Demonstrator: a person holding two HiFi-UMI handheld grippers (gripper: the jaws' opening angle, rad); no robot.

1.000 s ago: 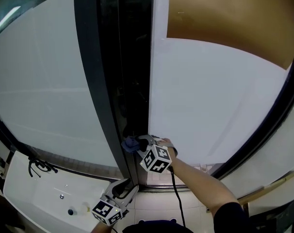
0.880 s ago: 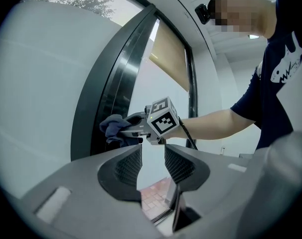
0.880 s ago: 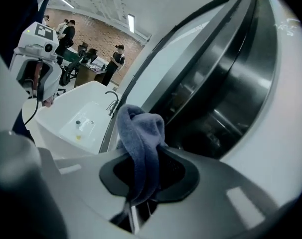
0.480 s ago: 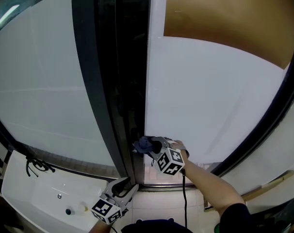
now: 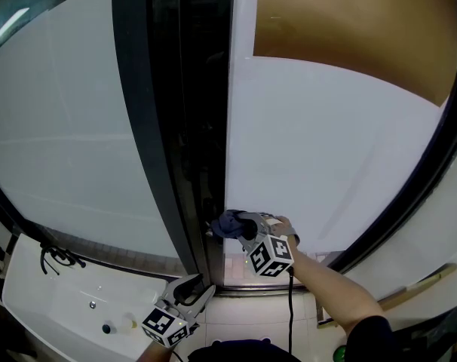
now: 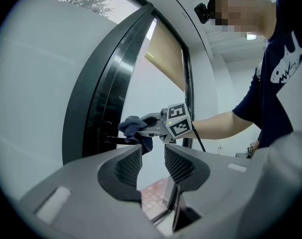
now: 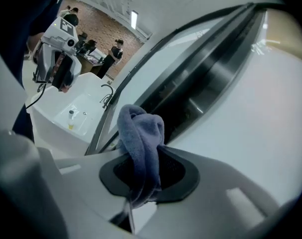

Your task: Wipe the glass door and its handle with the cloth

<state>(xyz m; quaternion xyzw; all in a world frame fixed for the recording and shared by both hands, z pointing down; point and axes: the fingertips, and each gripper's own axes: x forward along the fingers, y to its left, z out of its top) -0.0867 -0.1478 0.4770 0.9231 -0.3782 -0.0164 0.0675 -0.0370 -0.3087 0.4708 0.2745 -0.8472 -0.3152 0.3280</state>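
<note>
My right gripper (image 5: 242, 226) is shut on a bunched blue cloth (image 5: 228, 222), held low against the left edge of the frosted glass door (image 5: 326, 149), beside the dark frame (image 5: 176, 127). The right gripper view shows the cloth (image 7: 141, 141) pinched between the jaws of that gripper (image 7: 143, 171). In the left gripper view the cloth (image 6: 133, 127) sits at the black door handle (image 6: 113, 140); whether it touches I cannot tell. My left gripper (image 5: 189, 292) hangs lower down, open and empty, its jaws apart in its own view (image 6: 152, 164).
A white washbasin (image 5: 62, 308) with a black tap (image 5: 59, 256) stands at the lower left. A tan blind (image 5: 349, 29) covers the door's top. A wooden pole (image 5: 409, 292) leans at the lower right. Several people stand in a far room (image 7: 96, 46).
My right gripper has carried the cloth to the right and slightly down, from the dark frame onto the edge of the frosted pane. The left gripper has barely moved.
</note>
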